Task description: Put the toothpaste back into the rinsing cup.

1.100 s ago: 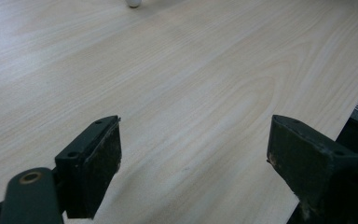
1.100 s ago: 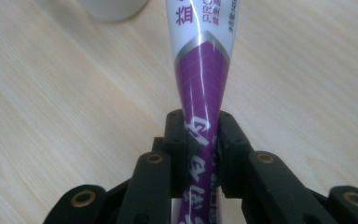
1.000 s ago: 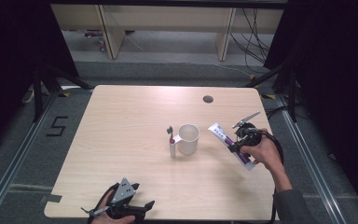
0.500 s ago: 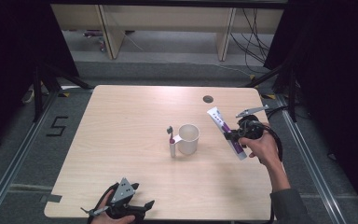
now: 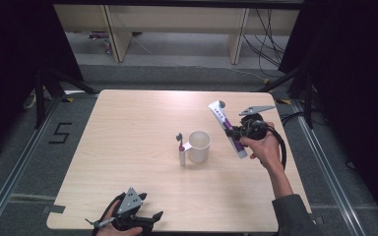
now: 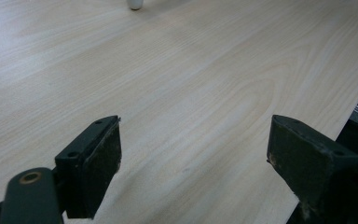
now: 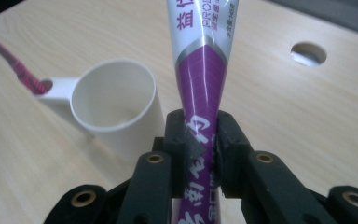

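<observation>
The right gripper (image 7: 200,144) pinches the tube (image 7: 203,88) near its middle, holding it tilted in the air just right of the cup (image 5: 199,146), likely so it can be dropped in. The left gripper (image 5: 128,219) rests open and empty at the counter's (image 5: 128,128) near edge, out of the way.

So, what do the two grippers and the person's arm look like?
Both grippers are black. The left gripper carries a grey three-cornered plate; its jaws have dark, worn pads. The right gripper has brass-coloured rivets and trails a black cable. The right forearm wears a dark grey sleeve.
</observation>
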Demonstrator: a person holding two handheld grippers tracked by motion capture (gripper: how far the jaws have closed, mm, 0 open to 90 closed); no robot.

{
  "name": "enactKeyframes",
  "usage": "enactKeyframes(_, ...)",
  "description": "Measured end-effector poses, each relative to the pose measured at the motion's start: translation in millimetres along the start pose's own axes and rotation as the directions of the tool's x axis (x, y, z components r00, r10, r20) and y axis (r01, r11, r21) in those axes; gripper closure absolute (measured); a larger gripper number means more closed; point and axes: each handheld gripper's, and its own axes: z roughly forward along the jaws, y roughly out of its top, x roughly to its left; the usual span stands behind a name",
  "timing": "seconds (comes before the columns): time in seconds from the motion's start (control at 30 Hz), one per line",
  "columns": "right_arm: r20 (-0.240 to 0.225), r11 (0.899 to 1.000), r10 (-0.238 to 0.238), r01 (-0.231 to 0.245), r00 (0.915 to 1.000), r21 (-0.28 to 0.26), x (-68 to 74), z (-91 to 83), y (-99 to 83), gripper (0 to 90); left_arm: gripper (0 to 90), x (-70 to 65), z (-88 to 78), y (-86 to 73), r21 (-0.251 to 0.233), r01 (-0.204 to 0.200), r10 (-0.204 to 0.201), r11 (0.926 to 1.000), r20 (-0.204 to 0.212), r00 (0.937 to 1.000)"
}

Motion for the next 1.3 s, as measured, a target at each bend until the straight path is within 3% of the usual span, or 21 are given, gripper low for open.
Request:
enactKeyframes(0.03,-0.006,0.999,-0.018,0.018,0.9998,-0.029,1.3,2.3,2.1,77.7,17.4,0.1,0.2,-0.1,-0.001,-0.007,0.007,1.0000,0.002,1.0000)
enactKeyframes(0.13,-0.030,0.999,-0.022,0.021,0.9993,-0.033,6.7,3.6,10.2,77.7,17.4,-0.1,-0.1,0.0,0.005,-0.009,0.009,0.9999,0.002,1.0000)
enactKeyframes(0.23,-0.026,0.998,-0.051,0.050,0.9983,-0.034,13.9,9.5,17.5,77.7,17.4,-0.1,-0.5,0.1,0.005,-0.008,0.008,1.0000,0.000,1.0000)
enactKeyframes(0.33,-0.035,0.997,-0.048,0.046,0.9982,-0.055,18.4,12.9,22.8,77.7,17.4,0.0,-1.0,0.4,0.005,-0.007,0.007,1.0000,0.000,1.0000)
enactKeyframes(0.43,-0.027,0.991,-0.071,0.067,0.9971,-0.115,23.0,18.4,30.9,77.7,17.4,-0.1,-0.8,0.2,-0.009,0.000,0.000,1.0000,0.004,1.0000)
enactKeyframes(0.5,-0.048,0.987,-0.044,0.036,0.9979,-0.154,26.4,20.8,33.9,77.7,17.4,1.2,-2.4,0.7,0.006,-0.020,0.020,0.9998,-0.004,0.9998)
enactKeyframes(0.53,-0.056,0.984,-0.065,0.054,0.9963,-0.171,26.1,21.8,36.0,77.7,17.4,-0.1,-1.7,0.7,-0.009,-0.003,0.003,1.0000,0.003,1.0000)
enactKeyframes(0.63,-0.046,0.980,-0.058,0.048,0.9972,-0.193,30.8,23.5,40.1,77.8,17.4,0.1,-2.3,0.9,-0.007,-0.009,0.009,0.9999,-0.001,1.0000)
enactKeyframes(0.67,-0.036,0.975,-0.081,0.071,0.9961,-0.210,30.1,24.7,41.9,77.8,17.4,0.3,-2.3,0.9,-0.006,-0.010,0.010,0.9999,0.002,0.9999)
enactKeyframes(0.7,-0.051,0.976,-0.058,0.046,0.9970,-0.214,32.7,25.6,43.1,77.7,17.4,0.3,-2.4,0.9,-0.007,-0.010,0.010,0.9999,0.002,0.9999)
enactKeyframes(0.73,-0.033,0.971,-0.086,0.076,0.9958,-0.228,31.7,26.0,44.4,77.7,17.4,0.2,-2.5,1.0,-0.006,-0.009,0.009,0.9999,0.002,1.0000)
enactKeyframes(0.77,-0.050,0.969,-0.063,0.049,0.9967,-0.243,33.5,28.0,45.1,77.8,17.4,0.2,-2.5,1.0,-0.006,-0.009,0.009,0.9999,0.002,1.0000)
enactKeyframes(0.9,-0.050,0.967,-0.055,0.041,0.9972,-0.252,36.8,32.5,48.5,77.8,17.4,0.1,-2.7,1.0,-0.007,-0.008,0.008,0.9999,0.003,1.0000)
enactKeyframes(0.93,-0.070,0.968,-0.038,0.020,0.9968,-0.252,38.8,34.8,48.6,77.8,17.4,0.2,-2.9,1.2,-0.006,-0.008,0.008,0.9999,0.004,1.0000)
enactKeyframes(0.97,-0.065,0.967,-0.062,0.044,0.9960,-0.250,38.1,36.4,49.4,77.8,17.4,-0.1,-2.8,1.1,-0.006,-0.005,0.005,1.0000,0.005,1.0000)
enactKeyframes(1.17,-0.074,0.965,-0.066,0.045,0.9951,-0.257,43.9,46.7,50.4,77.9,17.4,0.3,-3.1,1.2,-0.012,-0.007,0.007,0.9999,0.008,0.9999)
enactKeyframes(1.27,-0.077,0.960,-0.066,0.042,0.9949,-0.276,45.9,50.8,50.4,77.9,17.4,0.2,-3.2,1.3,-0.009,-0.006,0.006,0.9999,0.007,1.0000)
enactKeyframes(1.3,-0.097,0.957,-0.063,0.032,0.9933,-0.287,47.0,53.5,50.3,78.0,17.4,-0.1,-3.1,1.2,-0.009,-0.006,0.006,0.9999,0.007,1.0000)
